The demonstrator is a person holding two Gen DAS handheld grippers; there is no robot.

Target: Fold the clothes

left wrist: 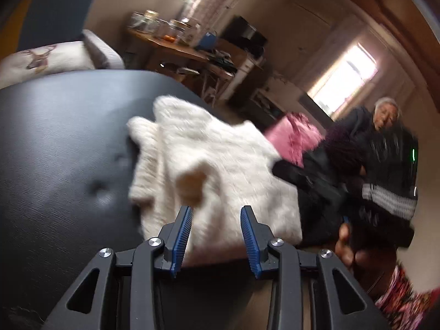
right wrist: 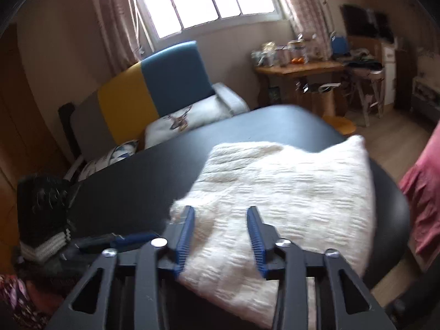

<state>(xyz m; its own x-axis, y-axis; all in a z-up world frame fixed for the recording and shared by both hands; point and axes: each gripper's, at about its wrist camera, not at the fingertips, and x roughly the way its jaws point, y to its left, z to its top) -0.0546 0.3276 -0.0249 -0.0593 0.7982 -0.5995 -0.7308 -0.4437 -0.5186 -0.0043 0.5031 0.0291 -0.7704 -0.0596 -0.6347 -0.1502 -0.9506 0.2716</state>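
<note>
A fluffy white knit garment (left wrist: 209,165) lies folded on the black table (left wrist: 68,143); in the right wrist view the same white garment (right wrist: 288,192) spreads over the black table (right wrist: 154,170). My left gripper (left wrist: 217,211) hovers open just above the garment's near edge, nothing between its blue pads. My right gripper (right wrist: 221,211) is open too, its fingers over the near corner of the garment without holding it. The other gripper (right wrist: 123,240) shows at the lower left of the right wrist view, blurred.
A pink cloth (left wrist: 294,137) and dark clothes (left wrist: 324,192) lie beyond the table's right side, where a person (left wrist: 385,115) sits. A hand (left wrist: 346,244) holds the right gripper. A yellow-and-blue sofa (right wrist: 154,88) and a cluttered wooden desk (right wrist: 297,68) stand behind.
</note>
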